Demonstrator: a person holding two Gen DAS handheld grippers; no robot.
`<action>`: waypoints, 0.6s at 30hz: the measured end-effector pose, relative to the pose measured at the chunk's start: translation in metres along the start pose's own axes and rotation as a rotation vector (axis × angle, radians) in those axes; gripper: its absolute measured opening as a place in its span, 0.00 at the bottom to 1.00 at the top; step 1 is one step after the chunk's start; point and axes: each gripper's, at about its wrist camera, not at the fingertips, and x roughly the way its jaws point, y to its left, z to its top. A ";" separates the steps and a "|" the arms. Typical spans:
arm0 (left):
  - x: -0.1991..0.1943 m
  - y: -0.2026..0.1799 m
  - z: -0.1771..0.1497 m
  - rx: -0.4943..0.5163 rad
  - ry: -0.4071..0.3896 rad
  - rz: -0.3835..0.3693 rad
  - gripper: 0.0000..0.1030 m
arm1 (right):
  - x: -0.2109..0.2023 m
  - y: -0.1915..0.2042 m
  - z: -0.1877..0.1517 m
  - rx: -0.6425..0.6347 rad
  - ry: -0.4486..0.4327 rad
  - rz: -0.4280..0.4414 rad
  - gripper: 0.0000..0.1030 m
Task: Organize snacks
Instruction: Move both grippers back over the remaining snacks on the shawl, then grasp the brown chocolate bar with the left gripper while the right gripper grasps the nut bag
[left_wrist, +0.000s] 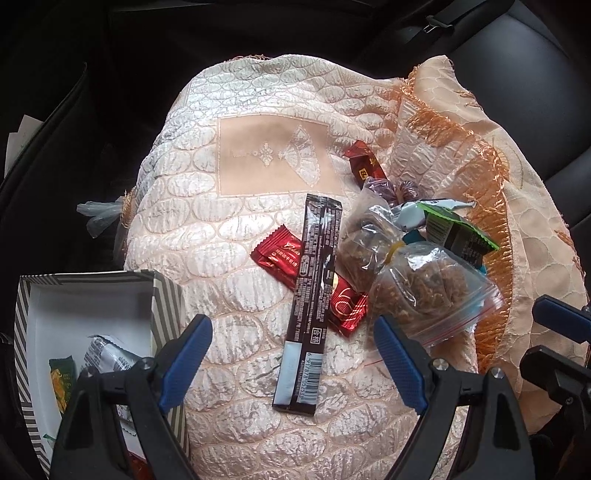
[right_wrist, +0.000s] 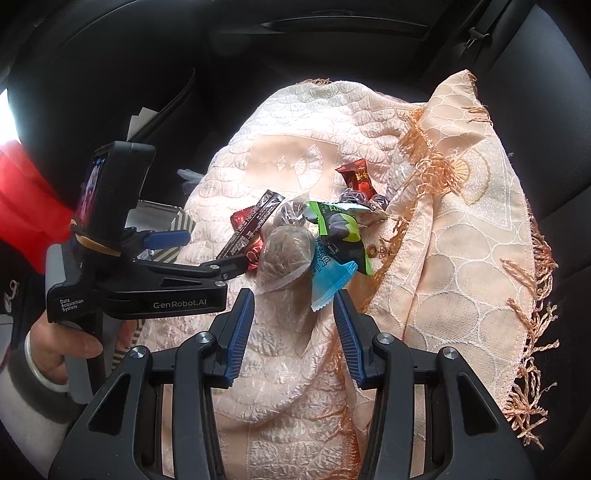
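Observation:
Snacks lie piled on a peach quilted cloth (left_wrist: 221, 229). A long dark stick packet (left_wrist: 314, 266) rests over two red candies (left_wrist: 275, 253). My left gripper (left_wrist: 291, 325) is open, its fingers on either side of the stick's lower end without touching it. Beside it lie clear bags of brown snacks (left_wrist: 424, 291), a green-black packet (left_wrist: 458, 229) and a dark red candy (left_wrist: 365, 162). My right gripper (right_wrist: 293, 299) is open just short of a blue wrapper (right_wrist: 328, 277), beside the round clear bag (right_wrist: 284, 258) and green packet (right_wrist: 343, 229). The left gripper (right_wrist: 216, 249) shows from the side.
A striped paper box (left_wrist: 162, 295) at the lower left holds a white packet (left_wrist: 107, 358) and a green-orange one (left_wrist: 61, 380). The cloth's fringed fold (right_wrist: 461, 240) rises on the right. Black car seats surround everything. A person's hand (right_wrist: 62, 347) grips the left handle.

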 end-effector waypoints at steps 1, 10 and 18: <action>0.000 0.000 0.000 0.000 -0.001 0.000 0.88 | 0.000 0.000 0.000 0.000 0.001 -0.001 0.43; 0.001 0.001 0.001 0.001 0.003 0.000 0.88 | 0.003 -0.001 0.000 0.003 0.007 -0.008 0.43; 0.007 0.003 0.000 -0.002 0.014 -0.006 0.79 | 0.005 -0.002 -0.001 0.010 0.017 -0.008 0.43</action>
